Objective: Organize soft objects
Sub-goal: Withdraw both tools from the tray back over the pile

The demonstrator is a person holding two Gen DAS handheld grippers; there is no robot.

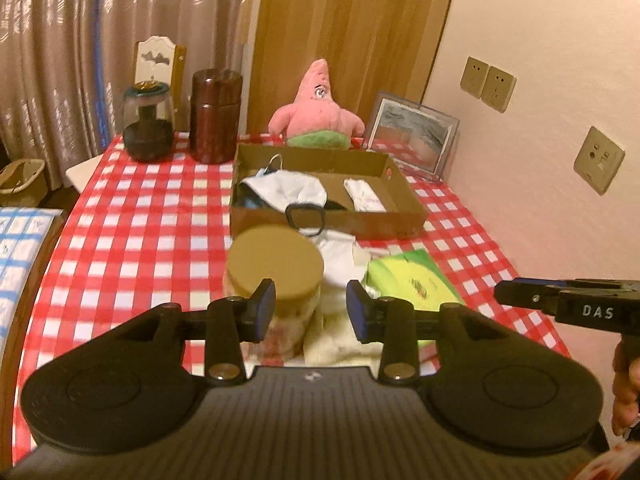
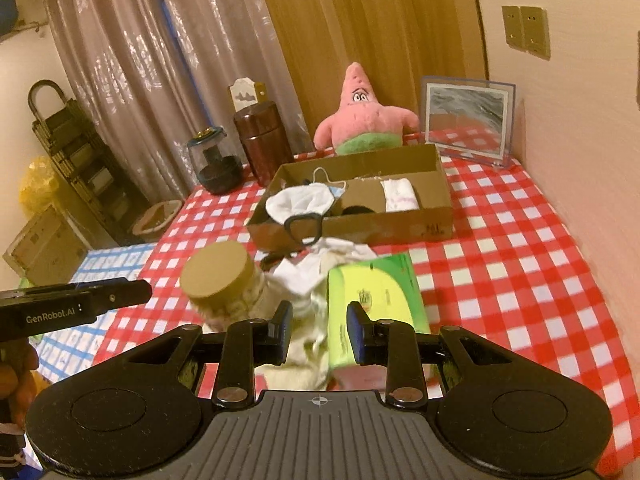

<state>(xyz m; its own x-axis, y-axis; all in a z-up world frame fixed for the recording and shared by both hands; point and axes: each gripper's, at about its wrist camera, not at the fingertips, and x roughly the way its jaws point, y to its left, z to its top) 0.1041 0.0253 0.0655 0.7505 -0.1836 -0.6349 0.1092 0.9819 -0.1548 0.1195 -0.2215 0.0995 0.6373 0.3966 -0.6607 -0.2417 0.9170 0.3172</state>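
We cannot make out much of the pale cloth heap [image 2: 316, 280] at the centre of the right wrist view: the jar [image 2: 224, 280] with its tan lid covers its left edge, the green packet [image 2: 376, 292] lies over its right side, and our own gripper bodies cut off its lower part. The packet's printing is too blurred to read. In the cardboard box [image 1: 404, 188] beyond, at the middle of the frame, a white garment [image 1: 284, 190] hides whatever lies beneath it, a black loop [image 1: 305, 218] hangs over the front wall, and a folded white cloth [image 1: 362, 196] lies in the right compartment. The pink plush star [image 2: 366, 120] stands behind the box, its lower body hidden by the back wall. The left gripper [image 1: 311, 310] holds its fingers parted with nothing between them, the jar and cloth showing below the gap; the right gripper [image 2: 319, 330] likewise stands released, empty, above cloth and packet. On the right gripper's side, at the right edge of the left wrist view, we read "DAS"; on the left gripper's side, at the left edge of the right wrist view, "GenRobot.AI". The red-checked surface [image 2: 520, 264] carries everything.
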